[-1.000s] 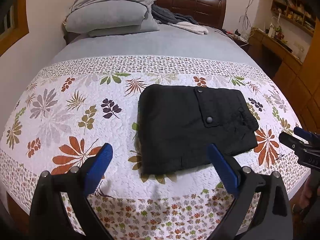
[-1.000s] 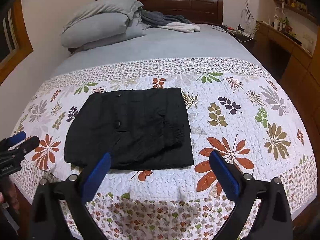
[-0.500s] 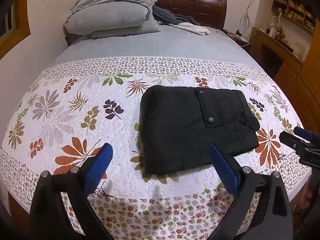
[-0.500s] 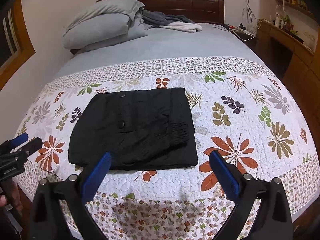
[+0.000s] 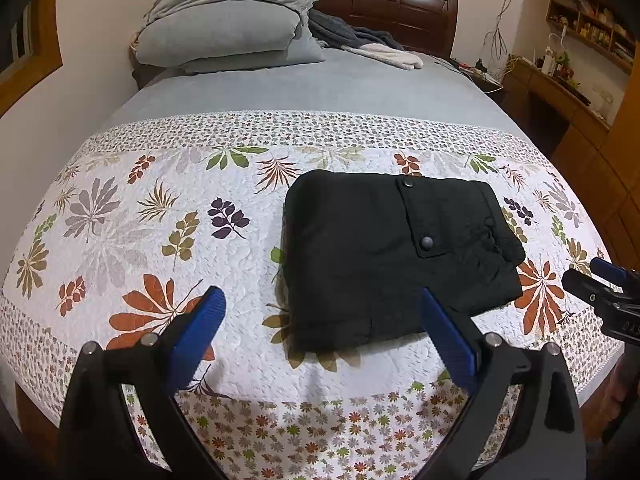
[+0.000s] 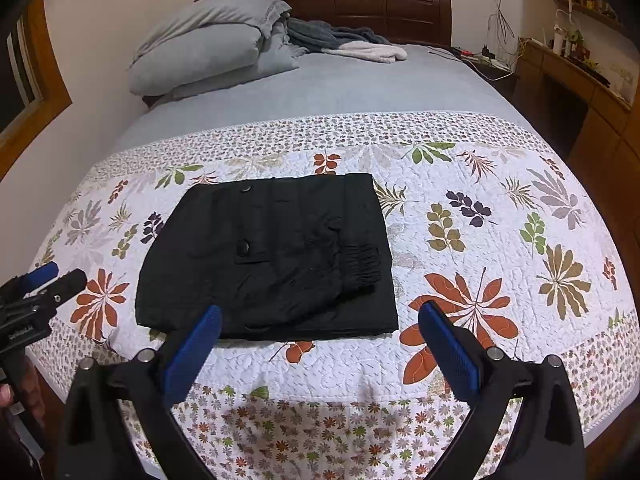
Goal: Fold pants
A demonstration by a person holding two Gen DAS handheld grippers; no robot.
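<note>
The black pants (image 5: 396, 256) (image 6: 272, 260) lie folded into a compact rectangle on the floral quilt (image 5: 160, 216) (image 6: 500, 240), snap buttons facing up and an elastic cuff showing on their right side. My left gripper (image 5: 320, 312) is open, held back from the near edge of the pants and touching nothing. My right gripper (image 6: 320, 328) is open too, hovering short of the pants' near edge with nothing between its fingers. Each gripper shows at the edge of the other's view: the right one (image 5: 600, 284), the left one (image 6: 44, 280).
Grey pillows (image 5: 228, 28) (image 6: 208, 48) and a heap of grey and white cloth (image 5: 376, 48) lie near the dark headboard (image 6: 388, 4). A wooden desk with shelves (image 5: 568, 80) stands along the right wall. Cables (image 6: 480, 60) trail beside the bed.
Both grippers have drawn back and risen slightly, so the bed sits a little lower in view. The pants have not moved.
</note>
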